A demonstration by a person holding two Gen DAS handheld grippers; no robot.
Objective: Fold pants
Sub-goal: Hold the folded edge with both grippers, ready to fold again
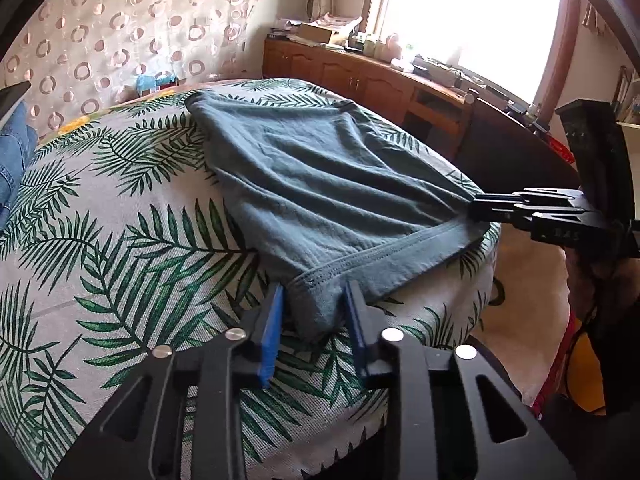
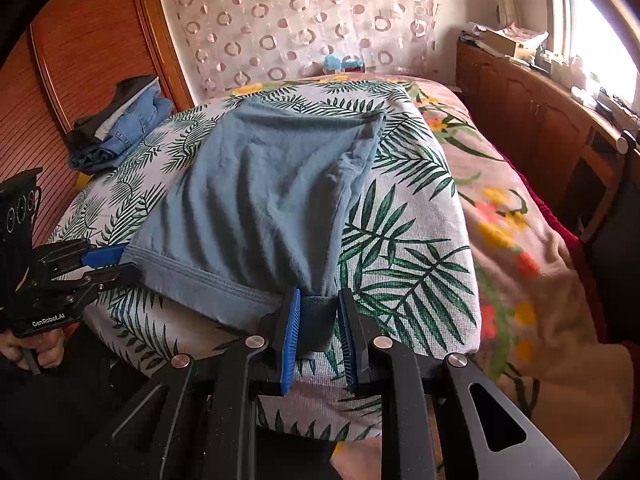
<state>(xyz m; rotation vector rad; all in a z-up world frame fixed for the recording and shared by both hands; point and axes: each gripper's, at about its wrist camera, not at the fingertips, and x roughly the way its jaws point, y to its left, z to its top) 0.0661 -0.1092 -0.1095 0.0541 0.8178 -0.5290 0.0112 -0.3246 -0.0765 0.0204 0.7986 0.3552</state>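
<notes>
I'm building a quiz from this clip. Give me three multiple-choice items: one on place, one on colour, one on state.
1. Where do the pants lie?
A. on the leaf-print cloth
B. on the wooden cabinet
C. on the floor

2. What colour are the claw pads?
A. red
B. blue
C. yellow

3. What is the right claw doing?
A. hanging open above the bed
B. holding the jeans
C. clamped on the pants' near hem

Answers:
1 A: green fronds of the leaf-print cloth surround the fabric.
2 B: both ridged pads are blue.
3 C: a hem corner is bunched between its pads.
</notes>
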